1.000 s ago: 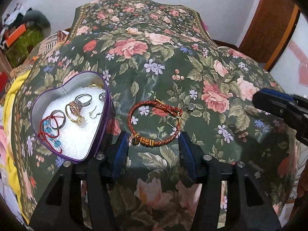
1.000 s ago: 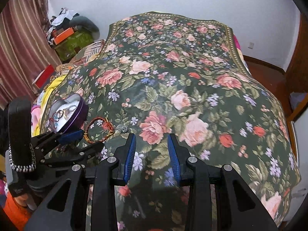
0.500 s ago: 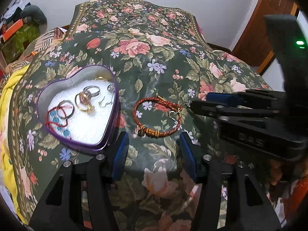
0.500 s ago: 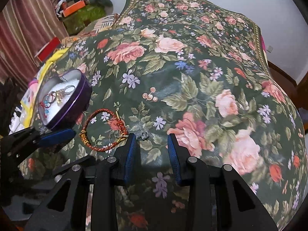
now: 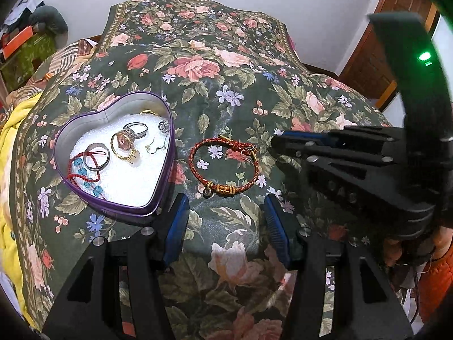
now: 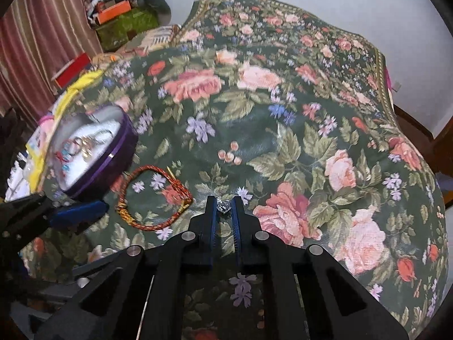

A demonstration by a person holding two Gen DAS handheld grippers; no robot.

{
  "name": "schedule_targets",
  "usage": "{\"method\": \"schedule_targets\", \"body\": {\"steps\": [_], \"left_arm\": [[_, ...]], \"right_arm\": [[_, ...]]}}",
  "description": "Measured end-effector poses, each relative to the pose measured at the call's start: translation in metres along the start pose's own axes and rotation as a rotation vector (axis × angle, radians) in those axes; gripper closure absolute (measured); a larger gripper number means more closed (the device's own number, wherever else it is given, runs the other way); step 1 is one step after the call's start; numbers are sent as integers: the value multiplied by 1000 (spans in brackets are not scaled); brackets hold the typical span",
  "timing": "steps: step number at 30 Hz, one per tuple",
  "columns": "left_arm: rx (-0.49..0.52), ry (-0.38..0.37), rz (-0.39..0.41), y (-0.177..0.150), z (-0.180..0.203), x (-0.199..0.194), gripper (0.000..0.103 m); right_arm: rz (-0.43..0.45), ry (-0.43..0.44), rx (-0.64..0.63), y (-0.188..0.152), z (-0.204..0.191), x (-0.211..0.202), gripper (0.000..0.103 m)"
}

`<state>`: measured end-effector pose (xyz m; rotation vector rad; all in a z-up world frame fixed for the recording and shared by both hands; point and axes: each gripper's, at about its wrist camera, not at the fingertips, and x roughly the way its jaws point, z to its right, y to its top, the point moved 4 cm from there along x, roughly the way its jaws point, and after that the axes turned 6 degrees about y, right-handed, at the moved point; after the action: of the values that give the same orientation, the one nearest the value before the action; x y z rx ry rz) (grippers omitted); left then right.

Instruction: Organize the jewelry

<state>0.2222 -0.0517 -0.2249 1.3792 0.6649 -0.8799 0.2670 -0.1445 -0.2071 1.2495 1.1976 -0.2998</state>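
A purple heart-shaped tin (image 5: 162, 187) (image 6: 119, 153) lined with white foam lies on the floral bedspread, holding several rings, an earring hook and a red cord with blue beads. To its right lies a red braided bracelet (image 5: 223, 167) (image 6: 154, 198) with gold beads. My left gripper (image 5: 225, 221) hovers open just in front of the bracelet. My right gripper (image 6: 224, 208) is shut on a small silver stud earring (image 6: 223, 206) at the bedspread, right of the bracelet; in the left wrist view its dark body (image 5: 354, 153) hides the earring.
The floral bedspread (image 6: 283, 113) covers the whole bed. A yellow cloth (image 5: 11, 130) hangs at the left edge. Boxes and clothes (image 6: 124, 19) are piled in the far left corner by a curtain. A wooden door (image 5: 376, 65) stands to the right.
My right gripper came down and left to the earring and closed its fingers on it. My left gripper drew back slightly and stayed open.
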Motion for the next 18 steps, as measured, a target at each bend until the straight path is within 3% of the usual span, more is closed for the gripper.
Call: {"method": "schedule_targets", "body": {"steps": [7,11,13,18], "left_arm": [[-6,-19,-20,5,7,5,49],[-3,2,-22,13,10,14,49],[5,5,-25,16,13,18,44],[27,40,-20,21,21,25,43]], "right_arm": [[108,26,41,6,4,-40,94],[179,31,62,12,12,-66,94],[210,27,70,13,16,-77,94],[241,28,96,10,24,-89,94]]}}
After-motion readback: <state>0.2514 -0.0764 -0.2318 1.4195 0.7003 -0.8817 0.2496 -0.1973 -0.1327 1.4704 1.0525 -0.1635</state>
